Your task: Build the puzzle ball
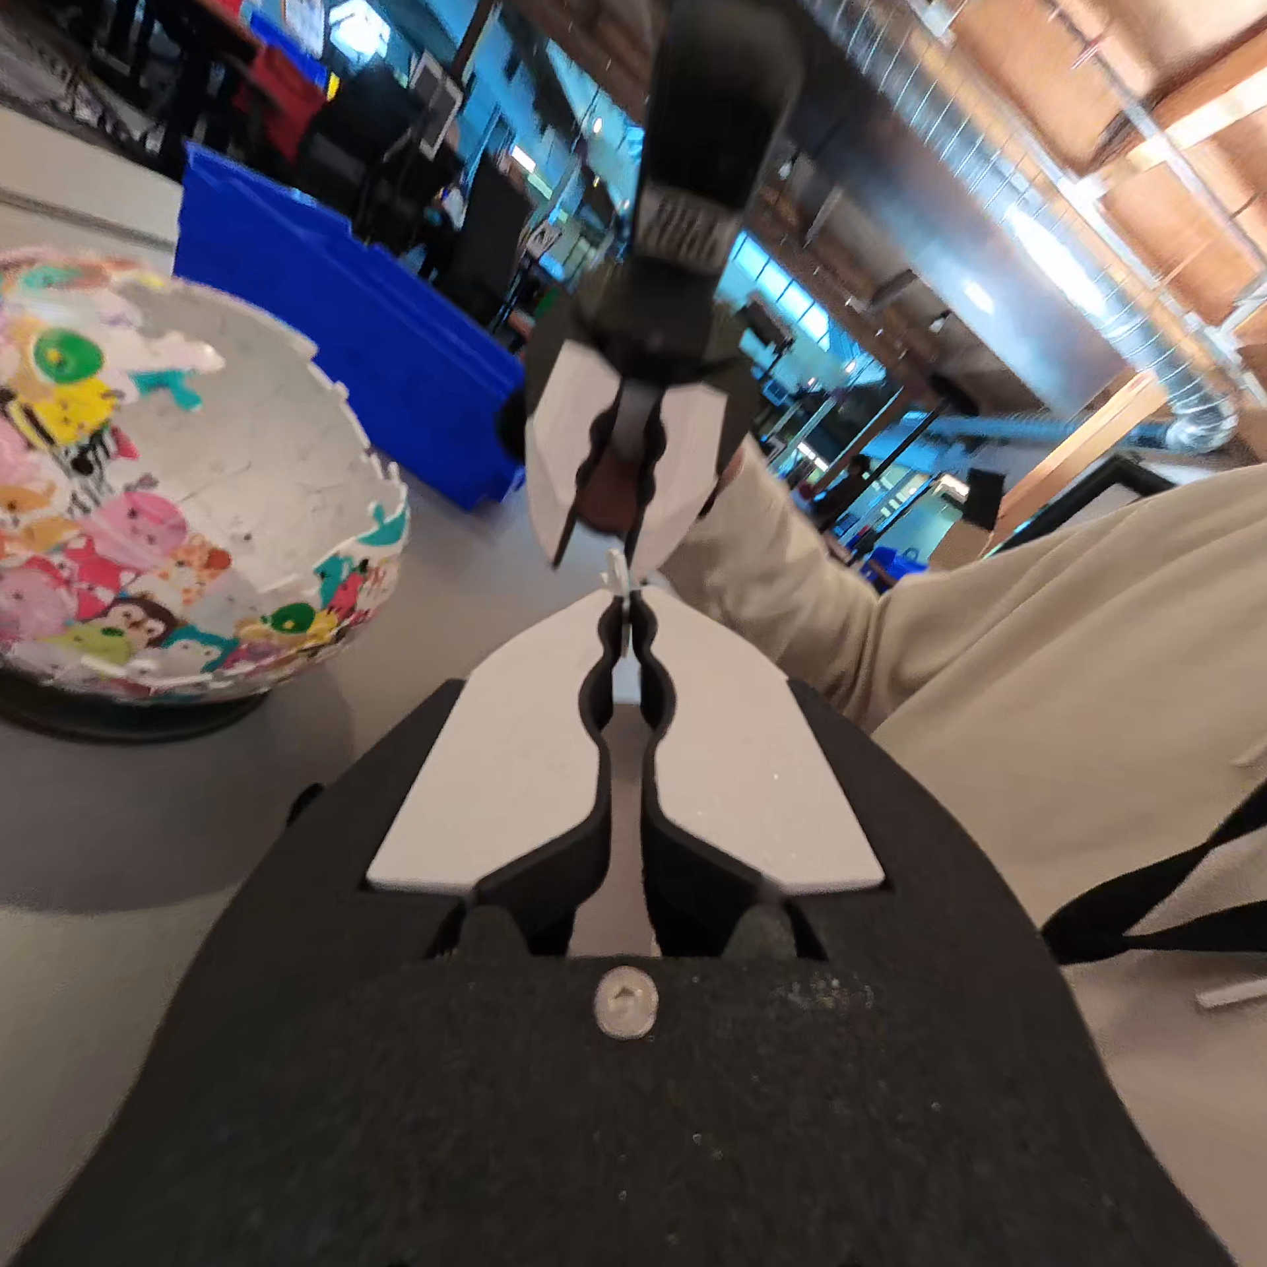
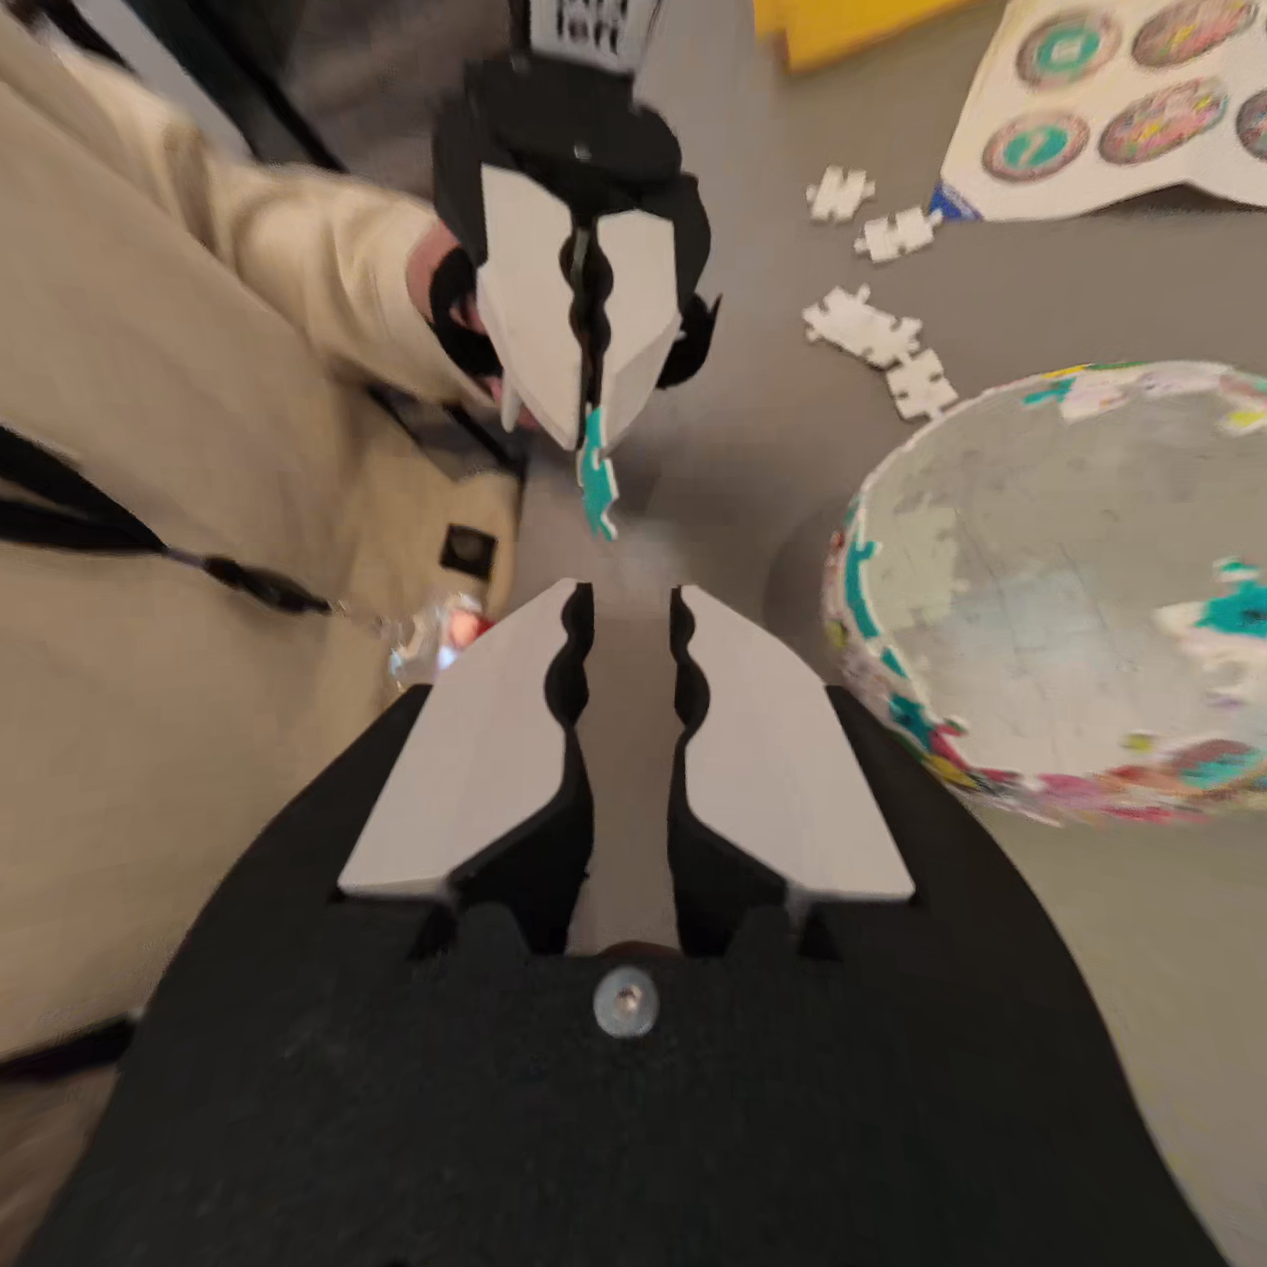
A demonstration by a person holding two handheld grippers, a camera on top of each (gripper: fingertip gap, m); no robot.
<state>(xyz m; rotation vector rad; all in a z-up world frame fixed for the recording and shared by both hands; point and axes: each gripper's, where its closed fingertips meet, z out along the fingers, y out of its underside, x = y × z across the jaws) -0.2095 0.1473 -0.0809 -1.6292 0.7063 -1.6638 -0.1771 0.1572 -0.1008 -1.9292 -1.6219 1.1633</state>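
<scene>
The puzzle ball (image 1: 171, 480) is a partly built open shell with colourful cartoon pictures outside and a grey-white inside, sitting on a dark stand (image 1: 130, 713). It also shows in the right wrist view (image 2: 1063, 603). My left gripper (image 1: 625, 607) is shut on a teal puzzle piece (image 2: 596, 480), which shows edge-on at its tips (image 1: 622, 579). My right gripper (image 2: 627, 589) is open and empty, and points at the piece from close by. The two grippers face each other tip to tip above the grey table, beside the ball.
Several loose white pieces (image 2: 864, 329) lie on the grey table (image 2: 754, 411) beyond the ball. A printed sheet with round pictures (image 2: 1131, 103) lies at the far right. Blue bins (image 1: 343, 329) stand behind the ball. A person's beige sleeve (image 1: 960, 651) is close by. Some 5 cm of space lies between my two pairs of fingers.
</scene>
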